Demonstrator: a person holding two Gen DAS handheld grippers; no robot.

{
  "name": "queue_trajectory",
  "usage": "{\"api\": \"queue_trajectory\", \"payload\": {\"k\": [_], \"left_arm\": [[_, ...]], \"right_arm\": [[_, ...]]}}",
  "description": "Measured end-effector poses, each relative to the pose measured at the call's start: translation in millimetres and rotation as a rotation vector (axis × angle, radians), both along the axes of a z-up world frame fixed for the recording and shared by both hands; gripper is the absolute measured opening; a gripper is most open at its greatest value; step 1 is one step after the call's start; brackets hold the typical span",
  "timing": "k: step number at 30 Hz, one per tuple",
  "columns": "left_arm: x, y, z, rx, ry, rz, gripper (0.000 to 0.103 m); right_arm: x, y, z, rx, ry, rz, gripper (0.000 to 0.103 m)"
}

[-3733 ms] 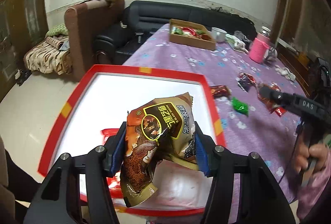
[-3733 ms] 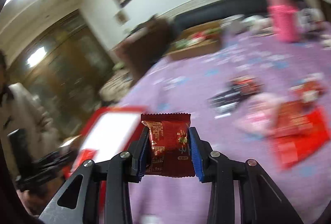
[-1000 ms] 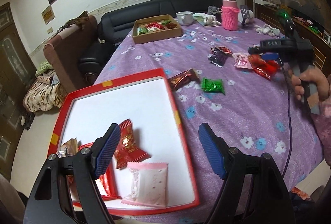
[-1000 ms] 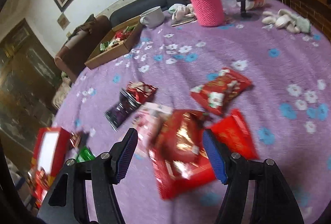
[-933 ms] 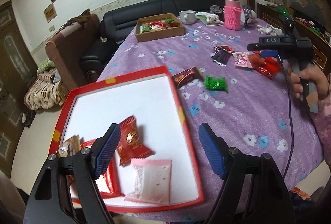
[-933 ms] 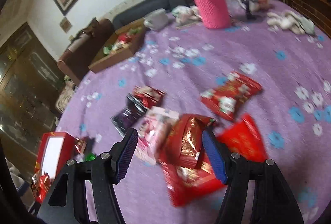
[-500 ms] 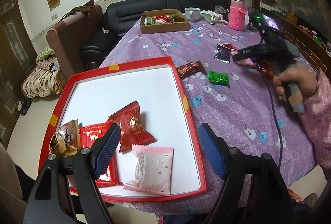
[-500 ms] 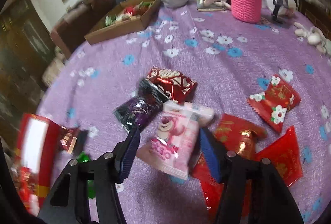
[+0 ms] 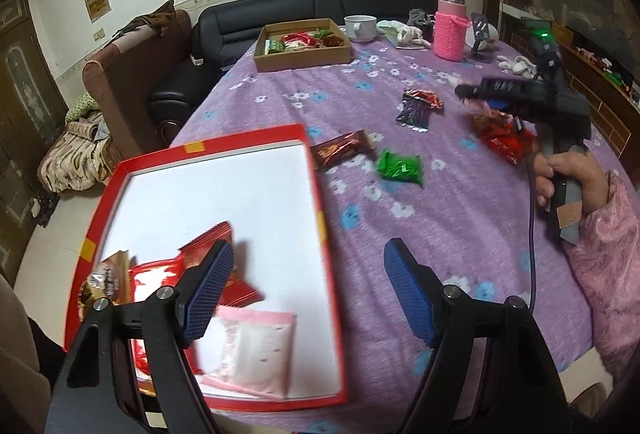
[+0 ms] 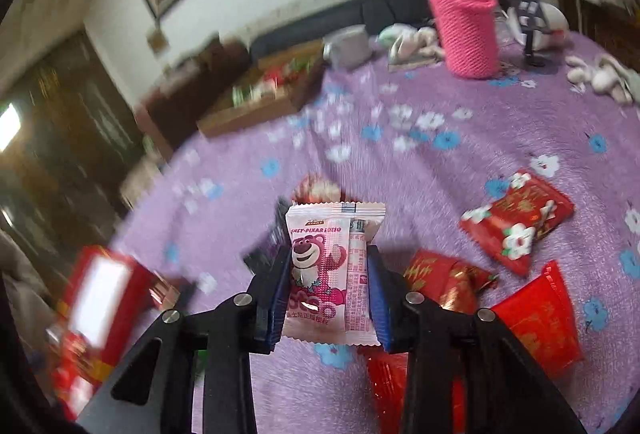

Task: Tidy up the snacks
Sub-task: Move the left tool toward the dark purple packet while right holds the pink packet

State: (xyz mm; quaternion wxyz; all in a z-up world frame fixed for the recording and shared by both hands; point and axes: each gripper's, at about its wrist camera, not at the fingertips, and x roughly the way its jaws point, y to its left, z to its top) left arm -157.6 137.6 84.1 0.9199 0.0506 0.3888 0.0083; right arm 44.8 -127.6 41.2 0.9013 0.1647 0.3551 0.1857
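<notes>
**A:** What's in my right gripper (image 10: 328, 294)?

**B:** A pink snack packet (image 10: 330, 270) with a bear on it. The jaws are closing, the pads already pressing both its sides, above the purple tablecloth (image 10: 500, 137).

**A:** My left gripper (image 9: 308, 294) is spread wide, nothing between its jaws, over the near edge of the red tray (image 9: 248, 135).

**B:** The tray holds red packets (image 9: 156, 278) and a pale pink packet (image 9: 256, 350). A green packet (image 9: 401, 169) lies on the cloth, right of the tray.
</notes>
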Motion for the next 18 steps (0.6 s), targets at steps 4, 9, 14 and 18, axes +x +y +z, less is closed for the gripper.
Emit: {"api": "queue_trajectory", "payload": {"k": [4,9,14,18], "left_arm": [[3,-12,2,-0.005,0.013,-0.023,0.078],[0,-18,7,0.008,0.005,-0.036,0.078],[2,-12,7,0.002,0.008,-0.025,0.078],[4,-10,7,0.003,0.009,-0.028,0.078]], "right_arm": [[-8,-15,15,0.081,-0.071,-0.026,0.036],[0,-11,10,0.065,-0.034,-0.018,0.036],[1,-11,5,0.062,-0.02,-0.015,0.036],[1,-11,1,0.055,-0.009,-0.02,0.036]]}}
